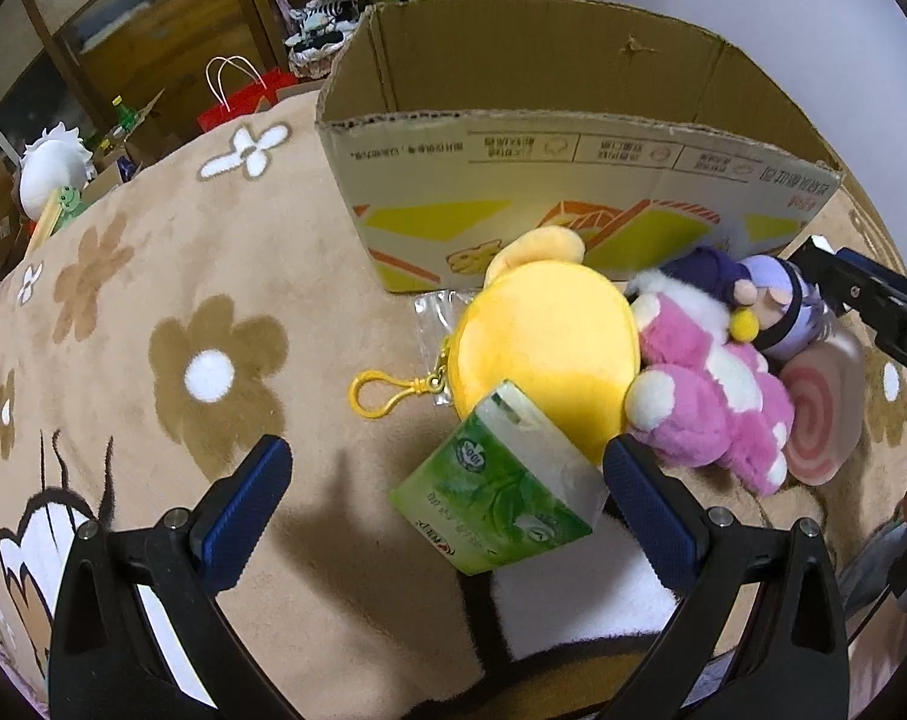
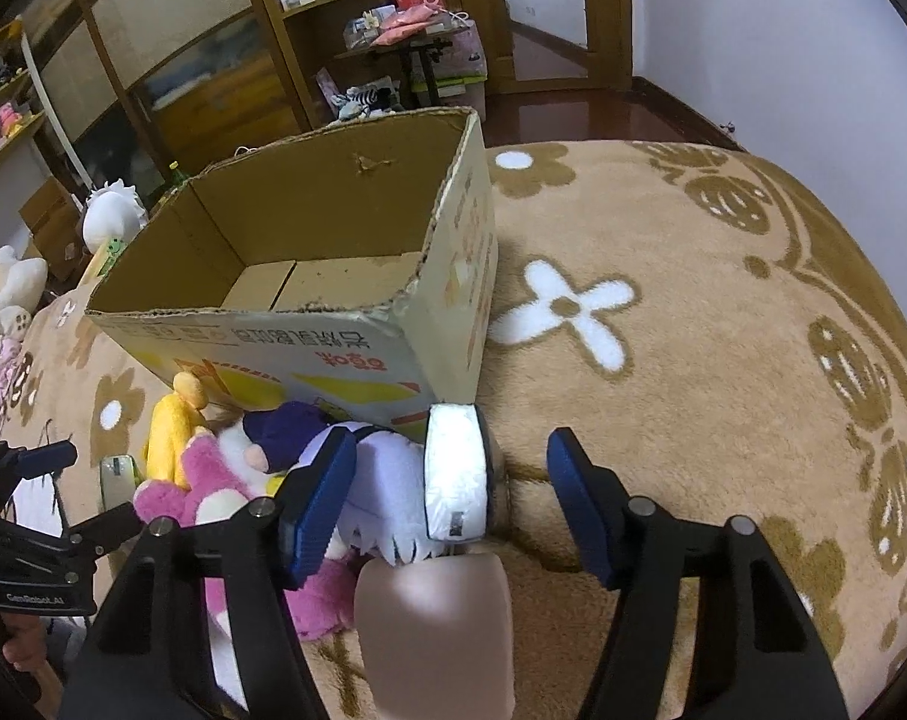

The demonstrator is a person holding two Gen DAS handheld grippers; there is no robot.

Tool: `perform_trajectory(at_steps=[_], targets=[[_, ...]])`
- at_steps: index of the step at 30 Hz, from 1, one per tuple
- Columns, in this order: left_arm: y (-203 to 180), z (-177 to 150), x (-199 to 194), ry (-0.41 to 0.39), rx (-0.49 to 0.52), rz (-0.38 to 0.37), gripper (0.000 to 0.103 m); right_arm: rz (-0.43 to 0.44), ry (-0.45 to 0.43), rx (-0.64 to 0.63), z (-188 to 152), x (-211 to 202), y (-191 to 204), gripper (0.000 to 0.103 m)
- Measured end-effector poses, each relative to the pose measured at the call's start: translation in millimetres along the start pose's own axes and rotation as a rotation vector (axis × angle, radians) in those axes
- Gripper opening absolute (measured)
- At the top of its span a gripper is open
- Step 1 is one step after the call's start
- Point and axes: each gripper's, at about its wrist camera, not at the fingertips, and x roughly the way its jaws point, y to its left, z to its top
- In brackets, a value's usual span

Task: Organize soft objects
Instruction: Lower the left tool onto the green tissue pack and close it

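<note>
Down through the left wrist camera, I saw my left gripper (image 1: 447, 480) hanging over the flowered carpet (image 1: 153, 312) with its blue pads (image 1: 246, 501) spread wide. A green tissue pack (image 1: 501, 492) lay between them, tipped on an edge, close to the right-hand pad but not pinched by either. Just behind the pack sat a round yellow plush pouch (image 1: 543, 342) with a yellow clip (image 1: 381, 393) on its zipper side. Touching the pouch on the right was a pink and white plush toy (image 1: 711, 402), and beyond that a doll with lilac hair (image 1: 777, 312) and a pink swirl cushion (image 1: 825, 414). The open cardboard box (image 1: 573, 180) stood right behind this pile. At the right edge, one dark finger of my right gripper (image 1: 873, 306) reached in near the doll.

From the right wrist camera, my right gripper (image 2: 453, 498) was half open, neither pad pressing anything. Between its fingers stood a white wrapped bundle (image 2: 456, 471), with the doll's pale hair (image 2: 387, 504) against the left pad (image 2: 318, 504); the right pad was clear of everything. A blurred pinkish shape (image 2: 435, 618) filled the foreground, which I could not identify. The box (image 2: 309, 228) showed a bare floor inside. The pink plush (image 2: 213, 480) and yellow pouch (image 2: 171, 432) lay to the left, with my left gripper (image 2: 63, 492) beyond them.
</note>
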Motion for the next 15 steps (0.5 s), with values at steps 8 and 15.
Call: perform_trajectory(at_steps=[8,15], targets=[[-0.5,-1.0,5.4,0.021,0.013,-0.013,0.102,0.014,0.005,-0.005,0.5,1.1,0.7,0.063],[-2.3,-2.8,6.6,0.032,0.006,-0.027,0.102,0.026,0.003,-0.002,-1.0,1.7,1.5,0.058]])
